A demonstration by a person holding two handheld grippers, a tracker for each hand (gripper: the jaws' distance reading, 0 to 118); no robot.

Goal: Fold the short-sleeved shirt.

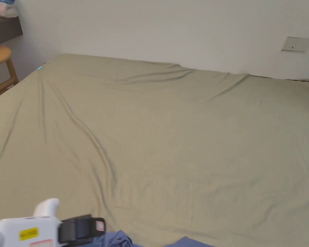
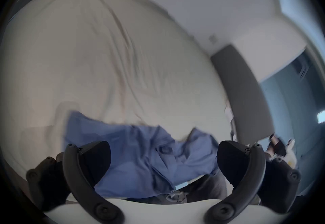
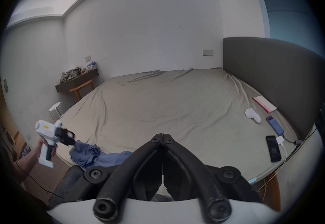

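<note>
A blue short-sleeved shirt (image 3: 91, 154) lies crumpled in a heap at the near edge of a wide bed (image 3: 158, 104), close to the person's body. The heap is longer than it is deep — its long axis runs along the bed's near edge, from a bunched mound at the person's left toward a flatter stretch at the right. Which end is the collar and which the hem cannot be told through the folds. The cloth looks thin and soft, with many small creases.

The bed is covered by a smooth olive-beige sheet (image 1: 182, 128) marked by a few long, shallow wrinkles that fan away from the near left side. A dark grey padded headboard (image 3: 272, 78) stands along the bed's right end, and the walls behind are plain white.

The left gripper (image 3: 69, 138), a white pistol-shaped tool with black jaws, is held in the person's left hand (image 3: 46, 146) just above the bunched left end of the shirt. In its own view the two curved black jaws stand wide apart, with the blue cloth showing between and beyond them; that picture is blurred.

The right gripper (image 3: 163, 137) sits back from the bed's near edge, its two black jaws pressed together at the tips with nothing between them.

On the sheet near the headboard lie a white controller-like object (image 3: 253, 115), a pink-edged book (image 3: 264, 104) and two phones (image 3: 273, 148) — one blue, one black.
</note>
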